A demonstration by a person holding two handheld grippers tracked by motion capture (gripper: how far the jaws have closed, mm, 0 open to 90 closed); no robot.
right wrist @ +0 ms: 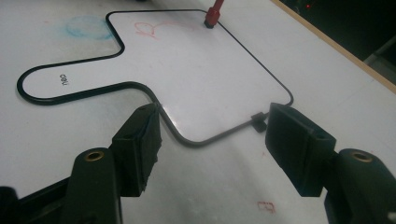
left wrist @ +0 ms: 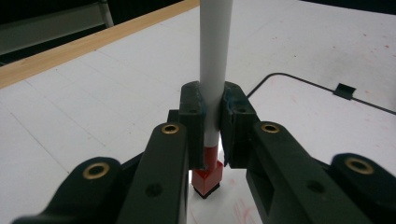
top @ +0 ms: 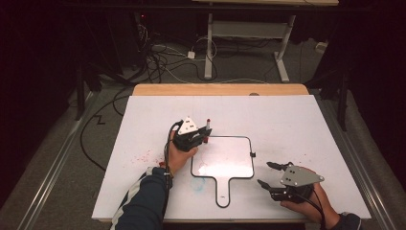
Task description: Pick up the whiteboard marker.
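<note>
White marker (left wrist: 214, 56) upright in left tongs (left wrist: 212, 116)

One camera overhead, two riding low; all share the whiteboard (top: 225, 158).

- Left gripper (top: 207, 135) (dark striped sleeve behind it) reaches forward from the left hand (top: 179, 152), jaws clamped tight on a marker (left wrist: 214, 70).
- Right gripper (top: 268, 174) points left, jaws spread wide with nothing between them, cradled from below by the right hand (top: 311, 196).
</note>
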